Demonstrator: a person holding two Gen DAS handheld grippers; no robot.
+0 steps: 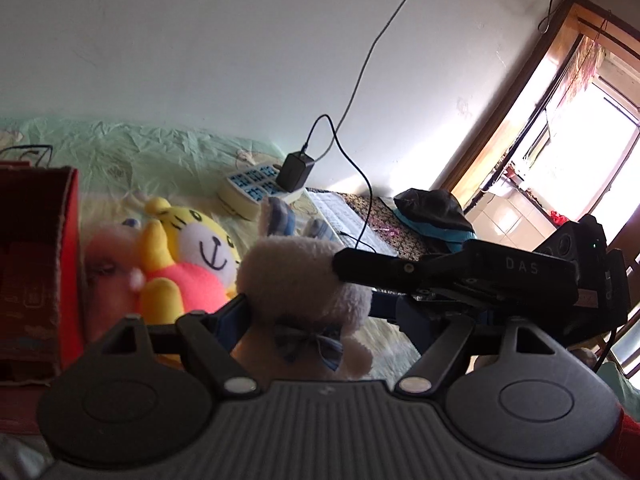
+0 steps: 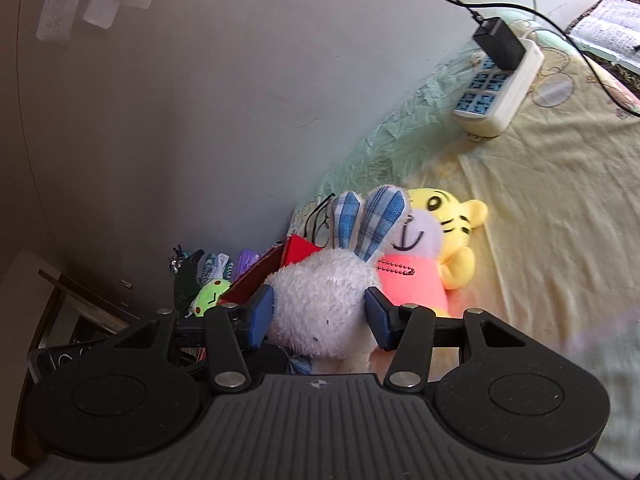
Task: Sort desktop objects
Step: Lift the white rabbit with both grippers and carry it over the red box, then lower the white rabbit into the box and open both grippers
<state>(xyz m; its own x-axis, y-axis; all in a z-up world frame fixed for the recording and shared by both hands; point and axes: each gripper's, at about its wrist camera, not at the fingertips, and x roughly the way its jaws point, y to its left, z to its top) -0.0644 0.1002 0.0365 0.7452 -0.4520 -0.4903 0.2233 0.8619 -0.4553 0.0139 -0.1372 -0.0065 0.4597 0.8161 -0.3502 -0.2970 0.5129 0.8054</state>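
White plush fills the middle of both views: a rabbit (image 2: 324, 312) with blue plaid ears and a blue bow at its neck. The right gripper (image 2: 320, 316) clasps its head, one blue pad (image 2: 260, 316) pressed into the fur on each side, ears pointing away from the camera. In the left wrist view the same rabbit (image 1: 304, 284) sits between the fingers of the left gripper (image 1: 320, 312). The left finger (image 1: 232, 316) touches the fur, but the right-hand finger is hidden behind the other tool's black body, so I cannot tell whether this gripper is clamped or loose.

Just behind the rabbit a yellow tiger (image 2: 448, 232) in a pink shirt lies on the pale yellow cloth (image 2: 540, 200), touching a pink toy (image 1: 108, 256) on its left. A red box (image 1: 36, 264) stands beside them, near the left edge. Further back, by the wall, a power strip (image 2: 500, 92) carries a black charger (image 2: 498, 42) with its cord trailing to the right.
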